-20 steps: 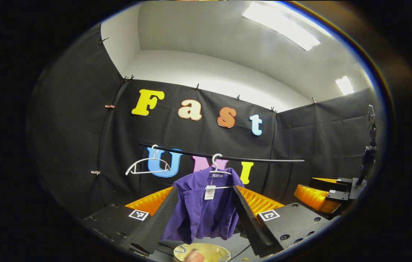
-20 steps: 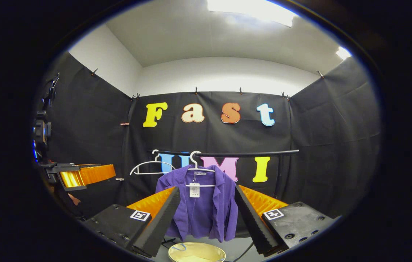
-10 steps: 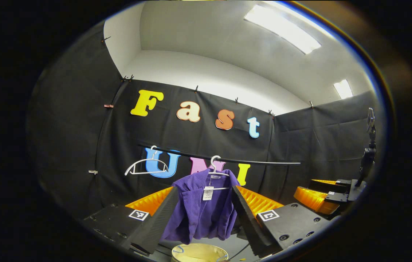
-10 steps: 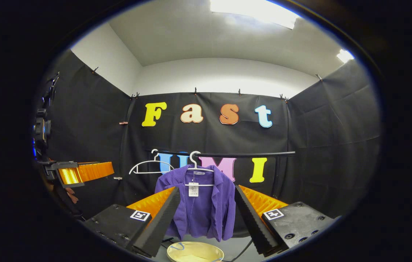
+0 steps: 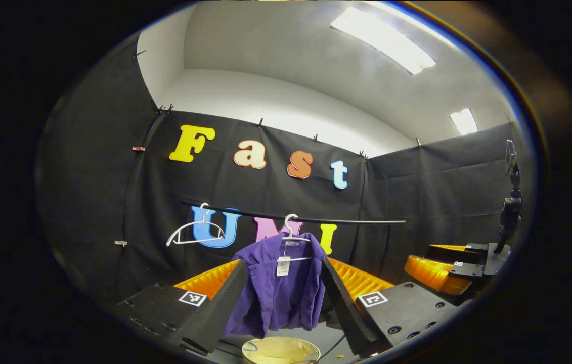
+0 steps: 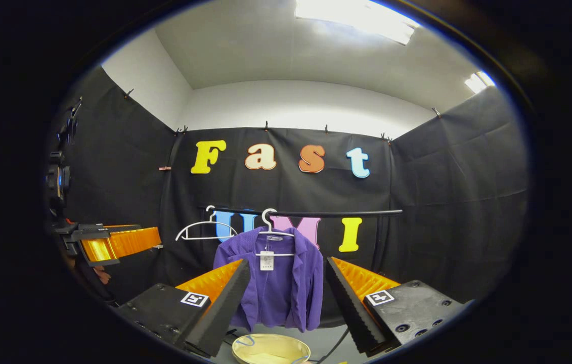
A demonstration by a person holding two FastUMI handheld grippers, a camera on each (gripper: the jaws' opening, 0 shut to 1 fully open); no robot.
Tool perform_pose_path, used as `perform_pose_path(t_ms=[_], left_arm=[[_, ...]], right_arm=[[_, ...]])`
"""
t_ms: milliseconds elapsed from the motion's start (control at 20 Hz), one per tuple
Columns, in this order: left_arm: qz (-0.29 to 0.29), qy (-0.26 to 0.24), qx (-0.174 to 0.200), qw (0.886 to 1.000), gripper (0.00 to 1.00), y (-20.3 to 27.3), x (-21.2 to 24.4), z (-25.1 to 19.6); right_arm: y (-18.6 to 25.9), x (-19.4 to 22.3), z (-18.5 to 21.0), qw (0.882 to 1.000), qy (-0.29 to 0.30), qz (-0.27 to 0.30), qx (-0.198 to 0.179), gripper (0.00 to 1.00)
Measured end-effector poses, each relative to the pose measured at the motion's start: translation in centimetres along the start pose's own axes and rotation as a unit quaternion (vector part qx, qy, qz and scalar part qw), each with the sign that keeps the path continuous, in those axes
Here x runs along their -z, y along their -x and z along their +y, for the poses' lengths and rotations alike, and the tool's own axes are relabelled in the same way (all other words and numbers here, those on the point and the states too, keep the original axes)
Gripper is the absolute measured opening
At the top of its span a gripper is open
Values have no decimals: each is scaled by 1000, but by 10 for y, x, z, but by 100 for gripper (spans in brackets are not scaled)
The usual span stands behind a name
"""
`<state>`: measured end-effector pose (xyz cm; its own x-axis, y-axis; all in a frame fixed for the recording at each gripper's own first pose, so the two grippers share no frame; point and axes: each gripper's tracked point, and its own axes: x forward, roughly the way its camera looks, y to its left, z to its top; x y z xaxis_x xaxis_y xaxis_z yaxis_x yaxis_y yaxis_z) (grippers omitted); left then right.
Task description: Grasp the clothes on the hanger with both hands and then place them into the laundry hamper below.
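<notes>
Two sets of fingers stand wide apart, holding nothing: the left gripper (image 5: 280, 303) and right gripper (image 6: 288, 303) both face the purple ribbed jacket (image 6: 275, 283), hanging lengthwise from a white hanger (image 6: 271, 230), straight ahead, above the round yellow hamper (image 6: 270, 349).

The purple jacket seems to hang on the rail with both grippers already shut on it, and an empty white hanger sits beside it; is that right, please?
Not quite: both the left gripper and right gripper are open and short of the purple jacket, as the right gripper view shows. It does hang on the rail, beside the empty white hanger.
</notes>
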<state>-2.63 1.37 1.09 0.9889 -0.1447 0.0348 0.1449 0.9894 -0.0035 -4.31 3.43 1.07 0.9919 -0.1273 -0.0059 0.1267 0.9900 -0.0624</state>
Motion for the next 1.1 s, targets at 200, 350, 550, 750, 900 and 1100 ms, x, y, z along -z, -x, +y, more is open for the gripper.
perform_pose_path(t_ms=[200, 350, 550, 750, 900, 1100], left_arm=[[-9, -2, 24, 1000, 93, 9, -4, 9], [-19, -4, 46, 999, 91, 13, -6, 11], [-29, -16, 48, 998, 90, 11, -5, 17], [-14, -20, 31, 999, 92, -14, 14, 30], [-10, -12, 17, 1000, 93, -49, 25, 39], [-17, -2, -20, 1000, 93, -114, 45, 52]], right_arm=[[12, 0, 12, 1000, 4, -2, 20, 94], [15, 3, 10, 999, 11, 2, 40, 96], [5, 10, 16, 999, 10, 10, 45, 97], [-30, 29, 20, 999, 23, 18, 31, 97], [-72, 51, 13, 999, 25, 26, 19, 97], [-150, 77, 3, 1000, -4, 26, -18, 97]])
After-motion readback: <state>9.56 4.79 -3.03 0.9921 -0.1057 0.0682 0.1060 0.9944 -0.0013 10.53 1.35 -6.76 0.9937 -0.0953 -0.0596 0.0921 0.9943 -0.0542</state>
